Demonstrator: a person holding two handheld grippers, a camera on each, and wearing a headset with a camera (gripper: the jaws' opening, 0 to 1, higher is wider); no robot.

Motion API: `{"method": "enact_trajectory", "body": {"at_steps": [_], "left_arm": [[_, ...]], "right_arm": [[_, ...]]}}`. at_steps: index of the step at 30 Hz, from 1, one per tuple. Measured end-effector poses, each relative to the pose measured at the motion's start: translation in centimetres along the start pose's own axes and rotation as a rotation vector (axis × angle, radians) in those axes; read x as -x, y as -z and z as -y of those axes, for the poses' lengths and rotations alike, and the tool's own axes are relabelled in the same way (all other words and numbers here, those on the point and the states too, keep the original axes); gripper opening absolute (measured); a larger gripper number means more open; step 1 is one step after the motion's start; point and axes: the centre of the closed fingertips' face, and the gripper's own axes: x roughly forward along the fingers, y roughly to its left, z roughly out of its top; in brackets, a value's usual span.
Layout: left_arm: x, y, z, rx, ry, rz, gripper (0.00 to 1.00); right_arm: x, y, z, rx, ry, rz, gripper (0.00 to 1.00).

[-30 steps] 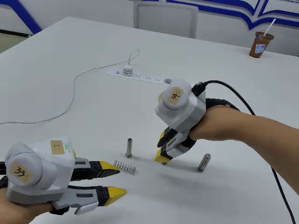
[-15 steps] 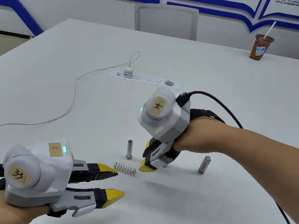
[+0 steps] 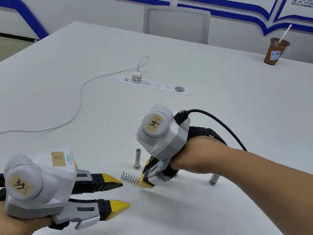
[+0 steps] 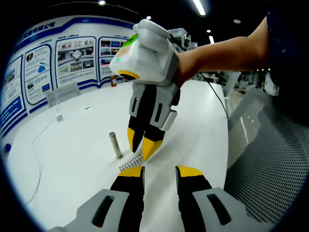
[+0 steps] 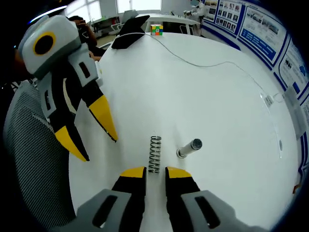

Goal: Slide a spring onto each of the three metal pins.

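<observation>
Near edge of the white matte table, left side: the left gripper hovers low with its black, yellow-tipped jaws spread wide and nothing between them. From its own camera, that left gripper points straight at the action.

Just ahead of it lies the spring, a thin steel-wire coil flat on the tabletop. Right beside it is the pin, a smooth grey metal cylinder standing upright and bare.

Next over is the right gripper, tilted down steeply with its tips at the spring's end. In the right gripper view its jaws are parted by a narrow gap and the spring runs away from that gap. I cannot tell whether the pads touch the coil.

Further right, a second spring stands upright, half hidden under the forearm.

Toward the far edge there is a flat white power strip with a looping cable, and at the far right corner a brown cup.
</observation>
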Motion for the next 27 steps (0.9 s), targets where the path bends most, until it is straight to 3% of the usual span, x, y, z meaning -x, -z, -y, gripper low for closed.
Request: {"method": "enact_trajectory", "body": {"at_steps": [11, 27], "left_arm": [[0.0, 0.1, 0.0, 0.000, 0.001, -0.007, 0.26], [-0.2, 0.3, -0.2, 0.000, -0.003, -0.010, 0.26]], "right_arm": [[-1.0, 0.4, -0.1, -0.018, 0.004, -0.009, 0.15], [0.2, 1.0, -1.2, 0.017, -0.011, -0.025, 0.12]]}}
